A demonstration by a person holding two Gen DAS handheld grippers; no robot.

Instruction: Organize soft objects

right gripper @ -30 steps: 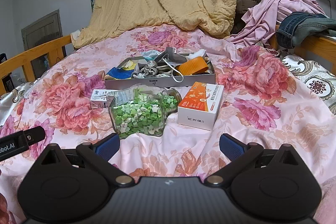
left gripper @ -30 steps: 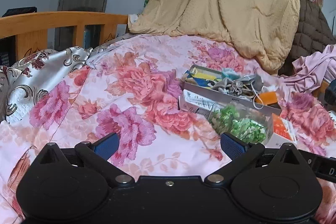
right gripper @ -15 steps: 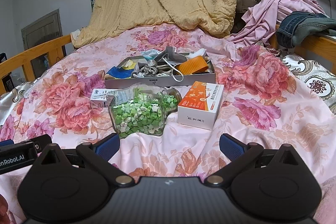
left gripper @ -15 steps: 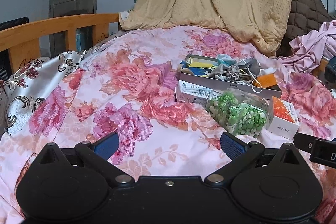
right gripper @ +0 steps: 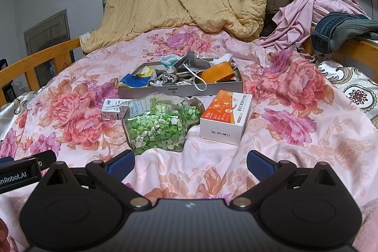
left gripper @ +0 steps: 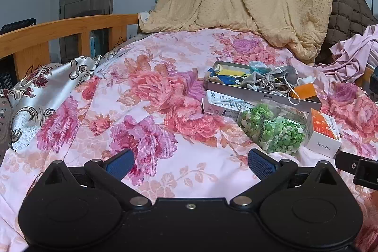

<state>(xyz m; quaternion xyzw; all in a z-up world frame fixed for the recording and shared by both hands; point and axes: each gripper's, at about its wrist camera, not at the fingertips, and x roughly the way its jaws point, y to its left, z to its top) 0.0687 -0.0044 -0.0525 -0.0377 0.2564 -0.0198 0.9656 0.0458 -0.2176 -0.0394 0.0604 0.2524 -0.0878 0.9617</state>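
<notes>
Both claws stand wide open and hold nothing: our left gripper (left gripper: pixel 189 162) hangs over bare floral bedspread (left gripper: pixel 146 91), our right gripper (right gripper: pixel 189 162) just short of the clutter. Going by size, the bedspread carries everything; on it, farthest from us, lies the shallow grey tray (right gripper: pixel 182 89), its long axis running across our view, heaped with the soft things we take to be the task's own: a grey scrunchie (right gripper: pixel 169 77), a face mask (right gripper: pixel 189 67) whose white loop hangs over the near wall, and blue and yellow cloth (right gripper: pixel 132 80). An orange lid (right gripper: pixel 216 72) sits in the tray's right end. Nearer stands the glass jar of green paper stars (right gripper: pixel 156 126), with an orange-and-white box (right gripper: pixel 224 119) just beside it on the right and a small white box (right gripper: pixel 111 108) behind its left. The tray lies straight ahead of our right claw but off to the right of our left, so we judge the right nearer, reaching over the jar.
</notes>
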